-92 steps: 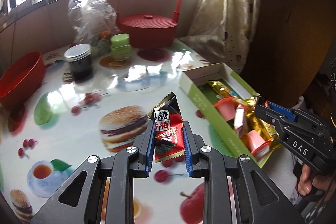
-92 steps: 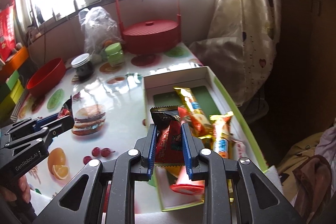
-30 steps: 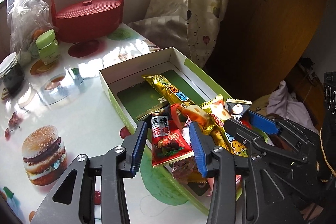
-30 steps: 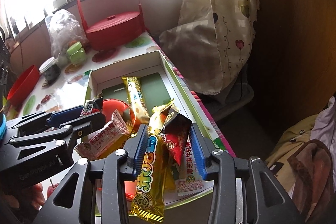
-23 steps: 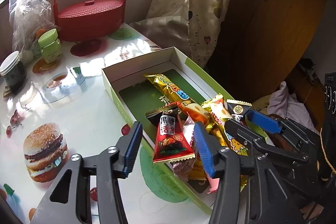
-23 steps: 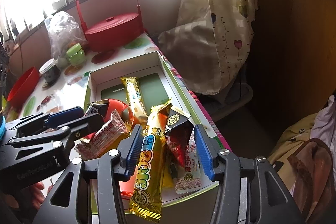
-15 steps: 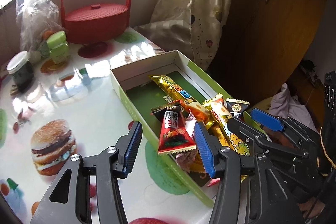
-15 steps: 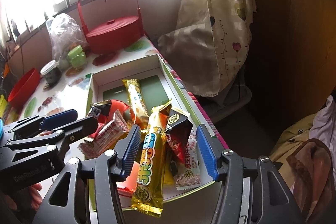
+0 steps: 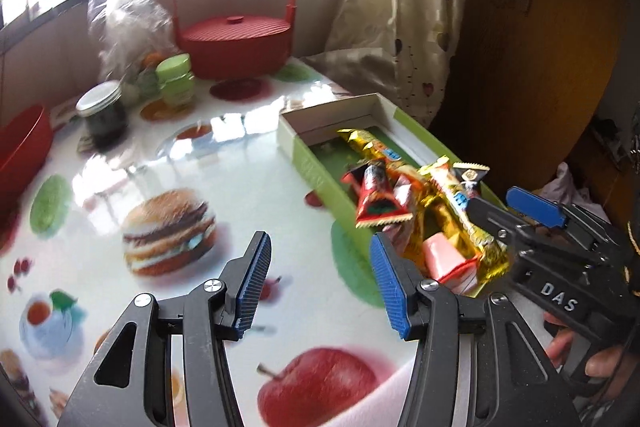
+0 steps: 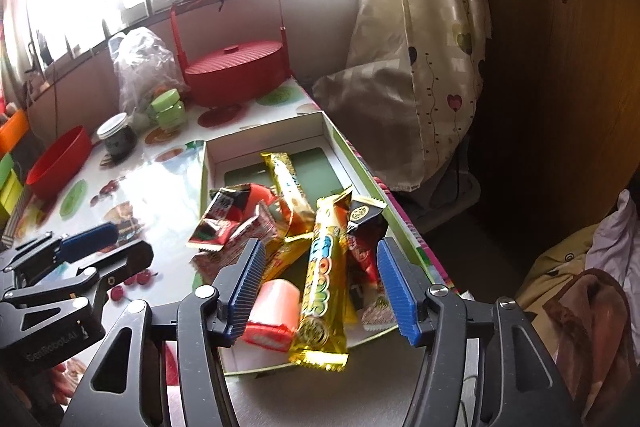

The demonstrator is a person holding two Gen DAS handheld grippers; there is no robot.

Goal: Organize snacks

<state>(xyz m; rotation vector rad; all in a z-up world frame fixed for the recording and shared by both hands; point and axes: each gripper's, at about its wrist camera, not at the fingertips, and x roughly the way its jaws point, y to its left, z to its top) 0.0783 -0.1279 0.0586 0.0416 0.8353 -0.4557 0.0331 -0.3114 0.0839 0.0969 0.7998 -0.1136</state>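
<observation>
The snacks [image 9: 416, 203] are seen in the left wrist view piled in the green box [image 9: 320, 183] far right of the empty, parted left gripper [image 9: 320, 283], while in the right wrist view the gold bar [image 10: 324, 279] is found lengthwise between the just-widened jaws of the right gripper [image 10: 320, 287], unpressed.

The right tongs [image 10: 318, 281], jaws just opened and empty, hover over the snack-filled box [image 10: 340, 143].

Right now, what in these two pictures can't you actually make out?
- Plastic bag contents: both views, crinkled film hides them.
- Green box floor: snack packets cover its near half.
- Red bowl: left view, cut by edge.
- Packet print: left view, motion blur.
</observation>
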